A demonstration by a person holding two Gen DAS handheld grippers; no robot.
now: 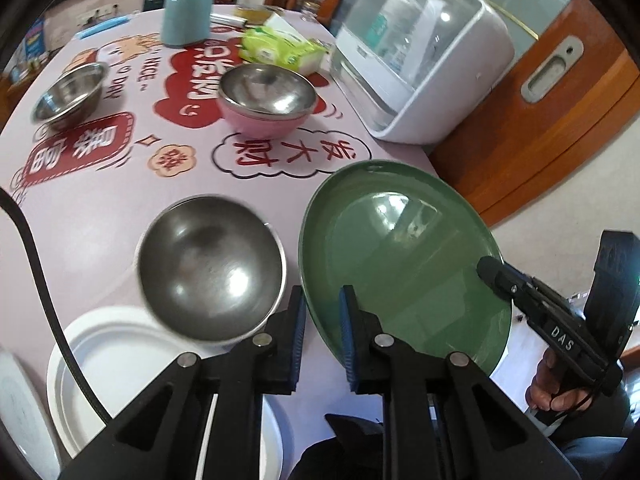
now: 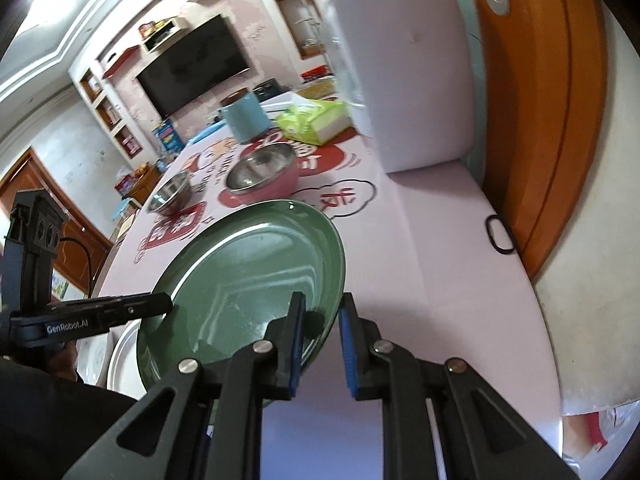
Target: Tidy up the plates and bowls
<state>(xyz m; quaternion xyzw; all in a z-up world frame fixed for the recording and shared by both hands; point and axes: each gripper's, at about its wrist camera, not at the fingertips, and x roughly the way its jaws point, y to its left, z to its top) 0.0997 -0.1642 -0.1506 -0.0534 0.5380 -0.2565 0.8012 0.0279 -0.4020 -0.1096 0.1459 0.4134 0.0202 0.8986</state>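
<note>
In the left wrist view, the green plate is held tilted above the table, its near rim pinched between the fingers of the left gripper. A steel bowl is seen beside it, over a white plate.

In the right wrist view, the opposite rim of the green plate is clamped by the right gripper; a pink bowl is set farther back.
</note>
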